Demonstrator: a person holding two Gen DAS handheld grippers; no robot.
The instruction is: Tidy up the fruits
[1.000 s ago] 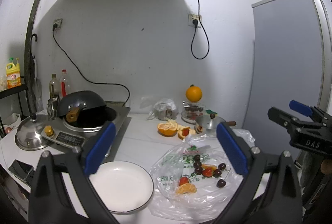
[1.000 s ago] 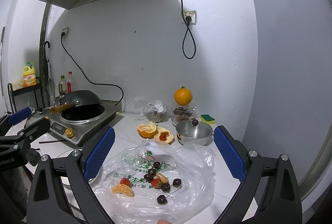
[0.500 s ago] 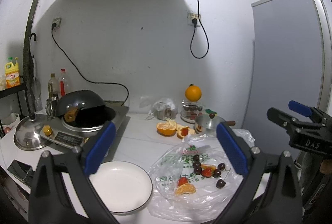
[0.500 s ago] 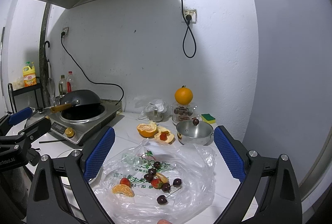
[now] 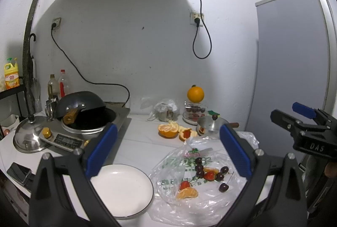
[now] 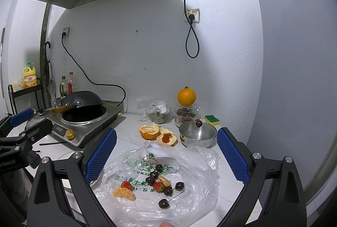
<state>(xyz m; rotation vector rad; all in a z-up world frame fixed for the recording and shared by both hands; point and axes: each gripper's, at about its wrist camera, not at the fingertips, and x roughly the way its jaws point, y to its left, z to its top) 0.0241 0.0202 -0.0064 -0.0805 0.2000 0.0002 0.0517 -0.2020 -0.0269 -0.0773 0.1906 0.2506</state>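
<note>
A clear plastic bag (image 5: 189,166) (image 6: 189,161) lies flat on the white counter with cherries (image 6: 150,180), strawberries (image 6: 158,186) and a mandarin segment (image 6: 124,194) on it. An empty white plate (image 5: 120,190) sits left of the bag. My left gripper (image 5: 166,151) is open and empty, held above plate and bag. My right gripper (image 6: 166,153) is open and empty above the bag; it also shows at the right of the left wrist view (image 5: 303,121). A peeled orange (image 6: 149,131) and peel holding a strawberry (image 6: 165,138) lie behind the bag.
An induction cooker with a black wok (image 5: 82,109) stands at the left, a steel lid (image 5: 29,136) beside it. A small steel pot (image 6: 198,135), a whole orange (image 6: 186,96) on a clear box, a sponge (image 6: 211,119) and a bagged cup (image 6: 158,111) stand along the wall.
Both grippers stay open and nearly still; the left view has shifted only slightly. Nothing on the counter has moved.
</note>
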